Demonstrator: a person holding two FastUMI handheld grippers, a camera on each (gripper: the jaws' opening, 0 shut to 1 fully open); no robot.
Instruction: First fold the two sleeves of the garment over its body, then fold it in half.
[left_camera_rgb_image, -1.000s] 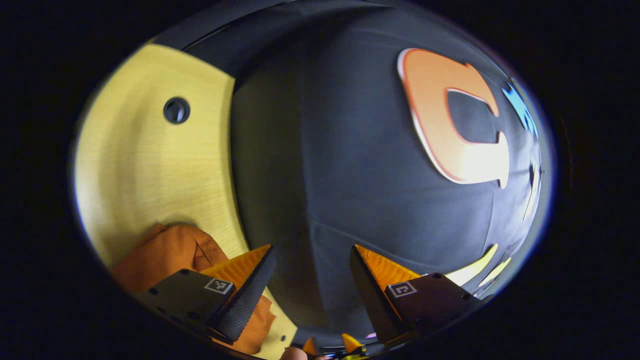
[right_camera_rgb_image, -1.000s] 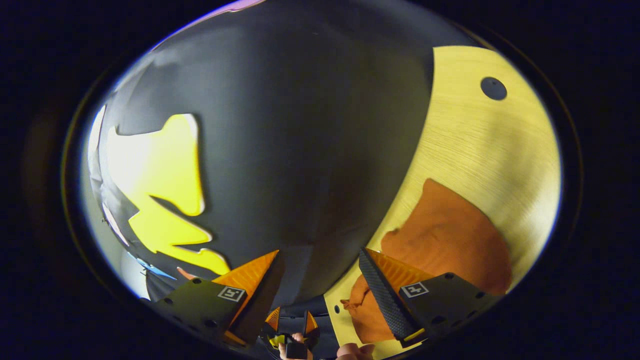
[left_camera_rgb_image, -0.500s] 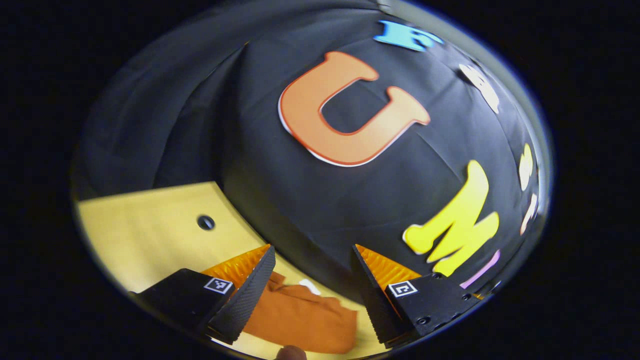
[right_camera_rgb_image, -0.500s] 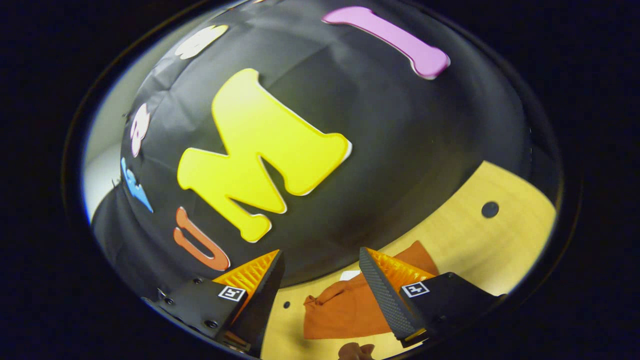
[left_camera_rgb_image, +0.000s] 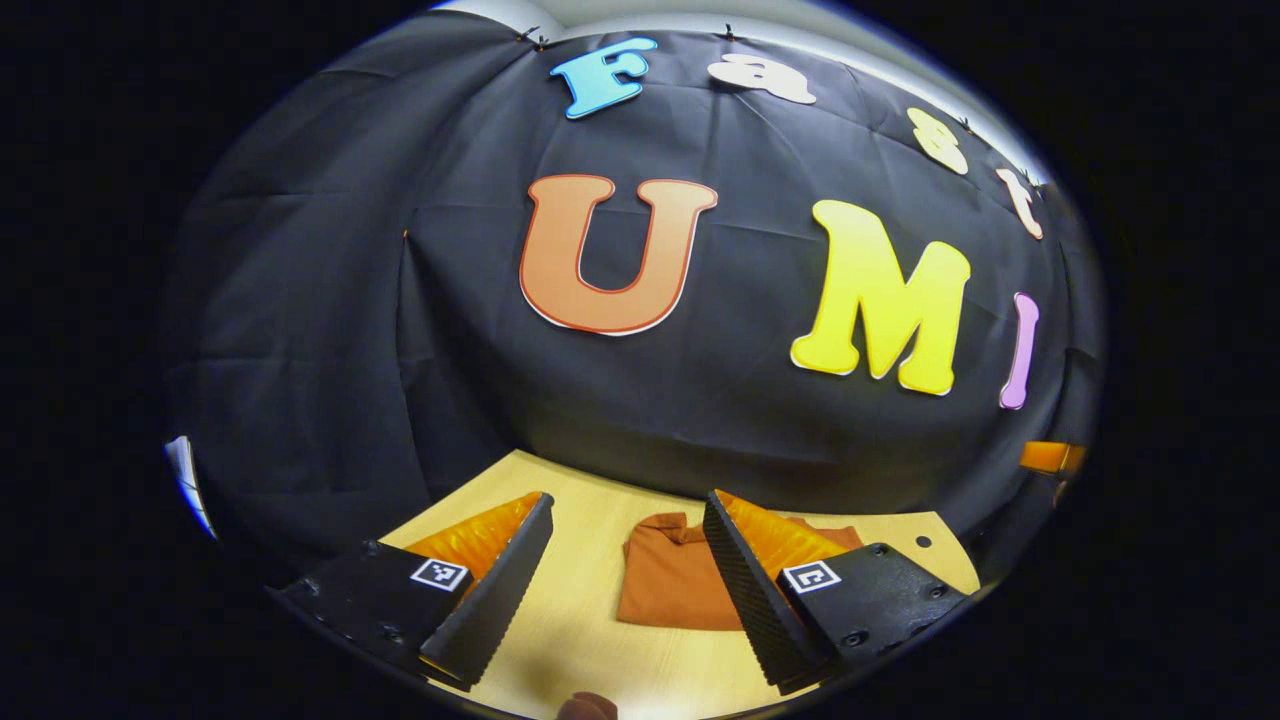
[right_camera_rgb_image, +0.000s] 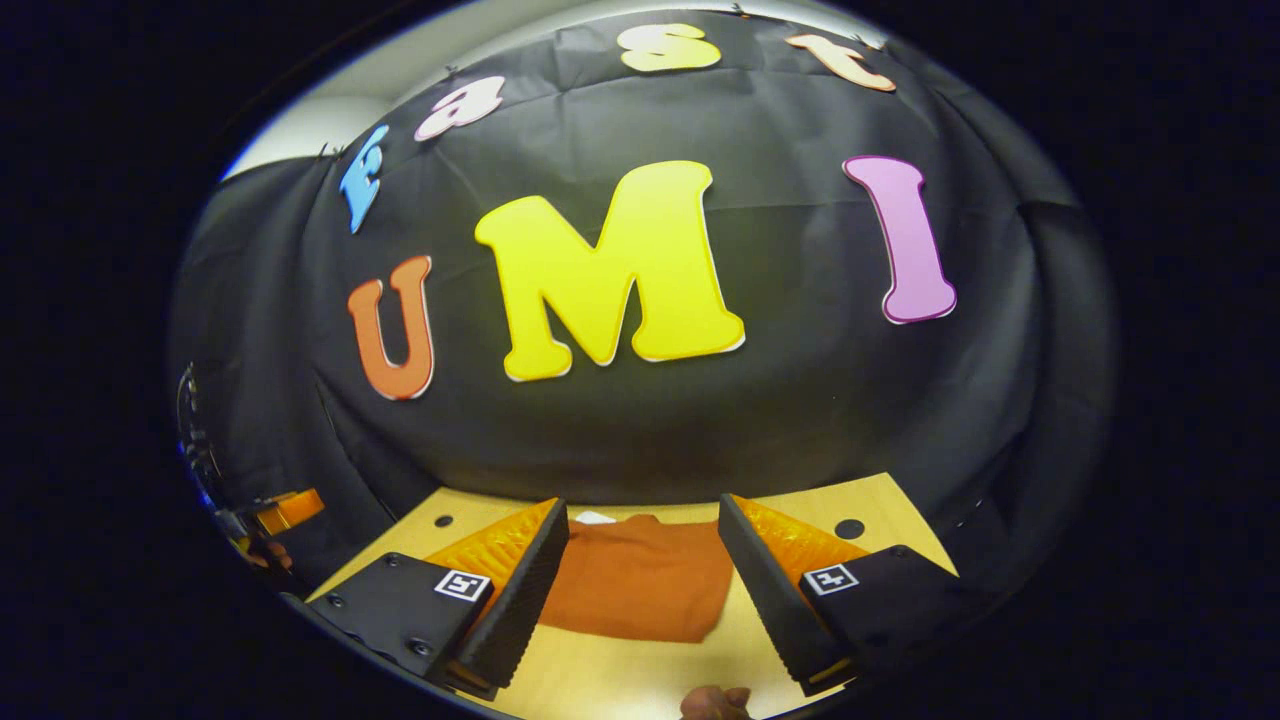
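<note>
**Garment folded on the surface, both tongs held off it and released**

In the left gripper view, the left tongs (left_camera_rgb_image: 625, 600) stand with their fingers spread wide and nothing between them, raised above the pale wooden surface (left_camera_rgb_image: 560, 640). Beyond them, toward the right of the gap, lies the orange garment (left_camera_rgb_image: 665, 585), a compact, roughly square bundle with a fairly straight near edge. Its right part is hidden behind the right-hand finger. It sits near the back of the surface, close to the black cloth wall (left_camera_rgb_image: 300, 330).

In the right gripper view, the right tongs (right_camera_rgb_image: 640, 590) are likewise released, fingers apart and gripping nothing, hovering clear of the garment (right_camera_rgb_image: 640, 585). The bundle lies flat between the two fingers as seen from here, with a small white patch at its far left corner, probably a tag. A dark hole in the surface (right_camera_rgb_image: 850, 528) sits to its right.

Judging from its shape, both sleeve folds and the halving look finished, so little seems left.

What could go wrong: a low sweep of either tongs could catch the top layer and flip the fold open, since loose cloth drags easily. A nudge from the front could push the bundle against the cloth wall and rumple it.

For room, bare surface runs in front of the garment and to both sides. Behind it the gap to the wall is narrow, so lifting upward and toward the person looks safest.
</note>
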